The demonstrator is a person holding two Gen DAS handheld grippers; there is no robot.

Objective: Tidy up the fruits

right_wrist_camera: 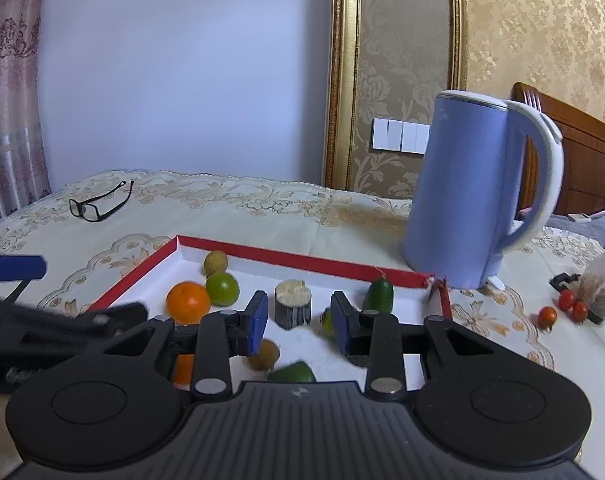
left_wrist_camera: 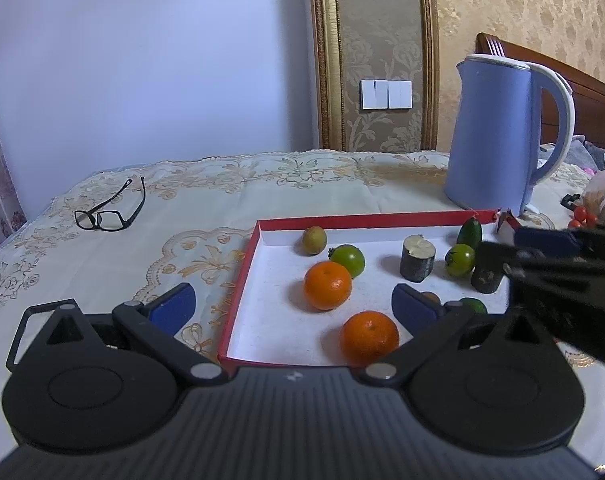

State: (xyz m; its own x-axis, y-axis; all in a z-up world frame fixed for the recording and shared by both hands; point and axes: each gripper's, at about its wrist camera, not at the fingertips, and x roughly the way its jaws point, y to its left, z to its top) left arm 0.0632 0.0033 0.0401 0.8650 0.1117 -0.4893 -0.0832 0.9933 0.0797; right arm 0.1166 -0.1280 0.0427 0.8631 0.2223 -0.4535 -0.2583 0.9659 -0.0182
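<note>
Right wrist view: cherry tomatoes (right_wrist_camera: 547,317) lie on the surface outside the red box (right_wrist_camera: 134,280), at about three o'clock from the right tongs (right_wrist_camera: 298,322), which are nearer, narrowed and empty. Left tongs (left_wrist_camera: 294,304) gape empty over the box.
</note>
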